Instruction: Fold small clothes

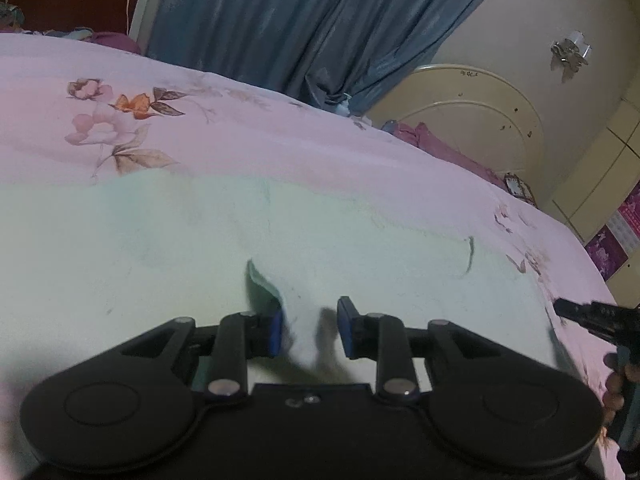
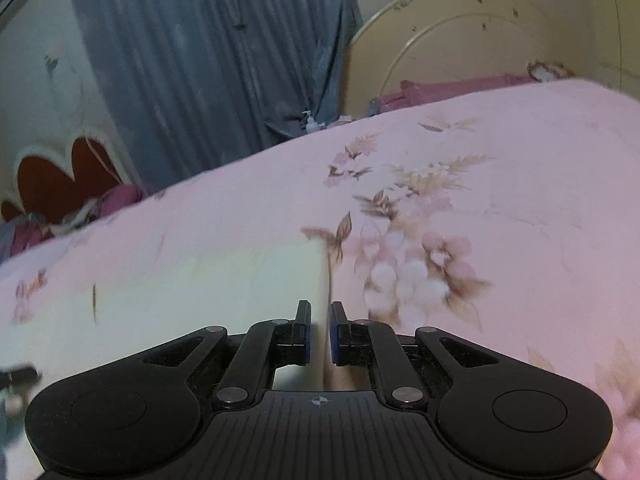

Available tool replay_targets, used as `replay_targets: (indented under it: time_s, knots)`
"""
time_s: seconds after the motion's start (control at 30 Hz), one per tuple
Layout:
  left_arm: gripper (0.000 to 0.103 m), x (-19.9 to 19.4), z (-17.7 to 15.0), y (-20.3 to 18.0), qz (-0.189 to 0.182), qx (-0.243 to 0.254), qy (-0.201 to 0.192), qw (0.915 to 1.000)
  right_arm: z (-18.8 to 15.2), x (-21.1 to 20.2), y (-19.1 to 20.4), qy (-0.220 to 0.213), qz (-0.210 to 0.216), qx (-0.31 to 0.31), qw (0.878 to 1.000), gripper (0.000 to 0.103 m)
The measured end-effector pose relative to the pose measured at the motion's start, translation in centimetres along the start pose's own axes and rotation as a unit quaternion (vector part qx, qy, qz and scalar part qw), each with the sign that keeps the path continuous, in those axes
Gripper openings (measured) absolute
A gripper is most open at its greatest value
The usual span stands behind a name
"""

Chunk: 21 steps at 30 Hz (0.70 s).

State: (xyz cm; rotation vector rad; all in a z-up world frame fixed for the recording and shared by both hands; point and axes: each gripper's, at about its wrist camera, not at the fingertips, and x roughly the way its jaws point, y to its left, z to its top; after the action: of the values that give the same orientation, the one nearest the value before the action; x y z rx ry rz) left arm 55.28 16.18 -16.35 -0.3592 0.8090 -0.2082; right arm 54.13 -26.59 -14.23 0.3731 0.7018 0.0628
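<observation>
A pale mint-green garment lies spread flat on the pink floral bed sheet. My left gripper is open, with a raised fold of the garment's near edge between its blue pads, apart from the right pad. In the right wrist view the garment fills the lower left. My right gripper is nearly closed on the garment's right edge, with a narrow gap between the pads. The right gripper's tip shows at the left wrist view's right edge.
A blue curtain hangs behind the bed. A cream rounded footboard stands at the far end with purple cloth by it. A red heart-shaped headboard is at the left. The bed sheet extends to the right.
</observation>
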Motion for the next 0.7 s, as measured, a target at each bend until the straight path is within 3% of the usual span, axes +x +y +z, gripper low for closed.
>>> replay_targets:
  time_s: [0.13, 0.27, 0.33, 0.4, 0.5, 0.57, 0.6, 0.7]
  knots:
    - [0.004, 1.3, 0.4, -0.3, 0.002, 0.009, 0.011, 0.9999, 1.9, 2.6, -0.5, 0.008, 0.014, 0.009, 1.0, 0.009]
    - [0.004, -0.2, -0.6, -0.2, 0.015, 0.004, -0.04, 0.9991, 2.0, 3.4, 0.5, 0.011, 0.025, -0.04, 0.999, 0.009]
    - [0.004, 0.0, -1.2, 0.2, 0.024, -0.002, -0.031, 0.9992, 1.4, 4.8, 0.7, 0.039, -0.01, -0.067, 0.997, 0.009]
    - [0.004, 0.1, -1.5, 0.6, 0.02, -0.012, -0.03, 0.9993, 1.2, 5.1, -0.3, 0.042, -0.008, -0.051, 0.998, 0.009]
    - [0.016, -0.6, -0.9, 0.9, 0.03, -0.023, -0.026, 0.9989, 1.6, 4.4, 0.0, 0.039, -0.013, -0.058, 0.997, 0.009]
    - [0.036, -2.3, -0.5, 0.1, 0.077, -0.013, -0.066, 0.9948, 1.9, 3.2, 0.6, 0.012, -0.006, -0.068, 0.998, 0.009]
    - [0.04, -3.1, -0.4, -1.0, 0.081, 0.009, -0.089, 0.9926, 1.9, 2.8, 1.1, 0.005, 0.0, -0.073, 0.997, 0.009]
    - [0.054, -1.4, -0.1, -5.4, 0.029, 0.063, -0.059, 0.9958, 1.3, 3.1, 3.6, 0.023, 0.05, -0.107, 0.993, 0.009]
